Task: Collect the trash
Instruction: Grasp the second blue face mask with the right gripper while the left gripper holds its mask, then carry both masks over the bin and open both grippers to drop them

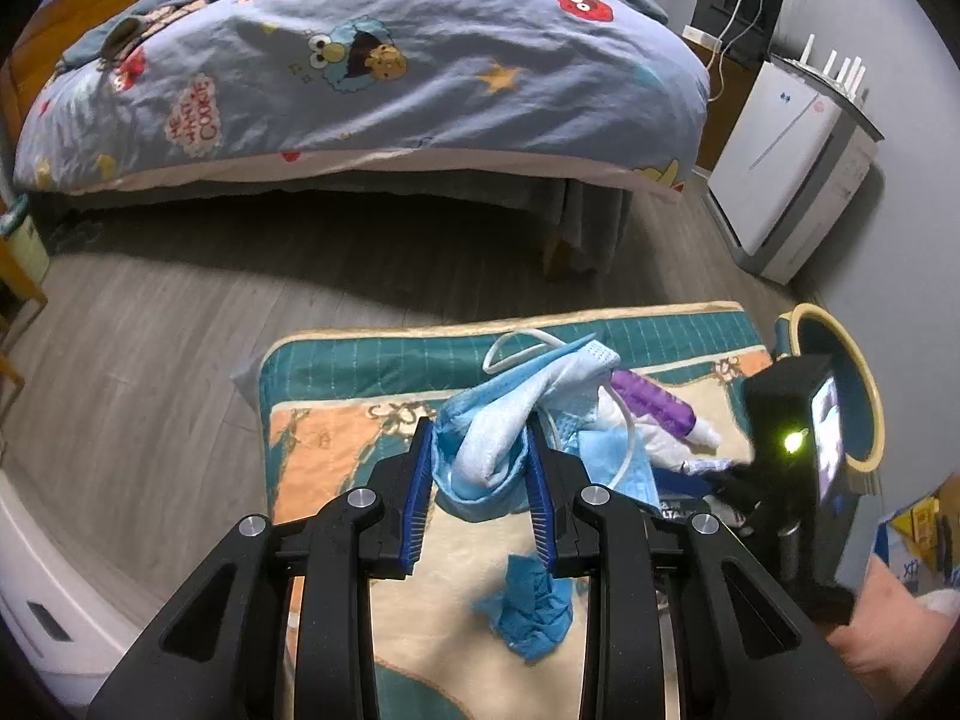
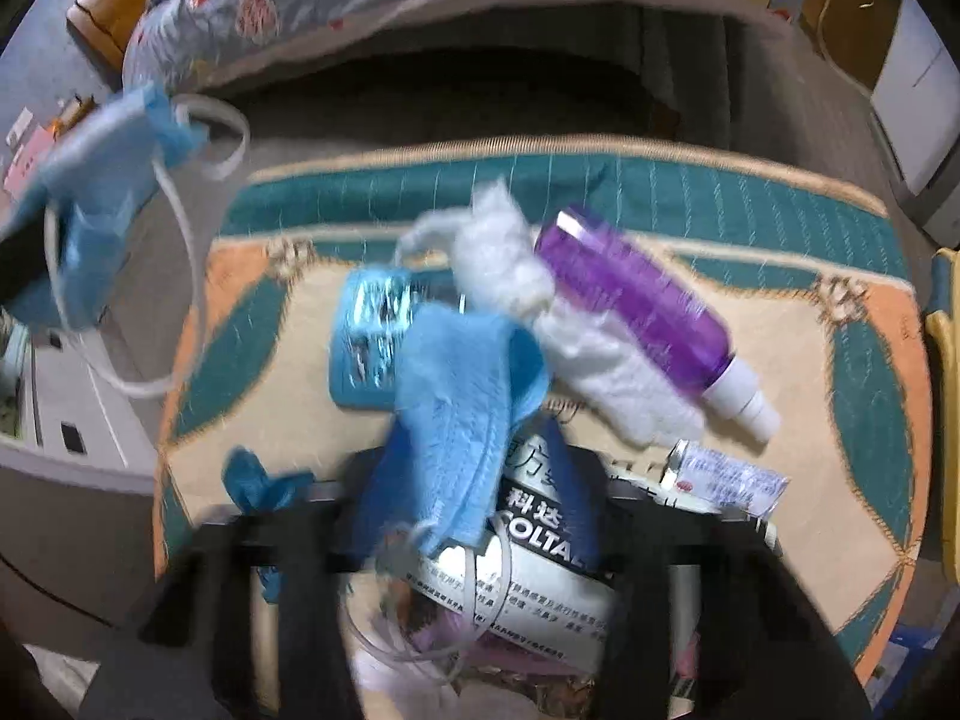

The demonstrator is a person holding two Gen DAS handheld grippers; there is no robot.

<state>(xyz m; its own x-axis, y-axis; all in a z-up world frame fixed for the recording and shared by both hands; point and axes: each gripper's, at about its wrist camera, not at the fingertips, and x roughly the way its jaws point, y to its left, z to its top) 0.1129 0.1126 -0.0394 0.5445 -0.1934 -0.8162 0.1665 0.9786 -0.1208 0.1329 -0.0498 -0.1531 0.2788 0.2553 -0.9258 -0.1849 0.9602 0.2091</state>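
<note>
My left gripper (image 1: 480,480) is shut on a light blue face mask (image 1: 498,420) and holds it above the rug (image 1: 336,444); the same mask hangs at the upper left of the right wrist view (image 2: 102,180). My right gripper (image 2: 474,516) is blurred; a second blue mask (image 2: 462,396) lies between its fingers, over a blue and white medicine box (image 2: 540,540). Whether the jaws grip it is unclear. On the rug lie a purple bottle (image 2: 648,306), white tissue (image 2: 540,300), a foil blister pack (image 2: 372,324), a small tube box (image 2: 726,480) and a crumpled blue scrap (image 1: 528,606).
A bed with a cartoon duvet (image 1: 360,72) stands behind the rug. A white appliance (image 1: 792,174) stands by the right wall. A teal round bin (image 1: 840,384) sits at the rug's right edge. A white drawer unit (image 1: 36,588) is at the left. Grey wood floor (image 1: 180,324) lies between.
</note>
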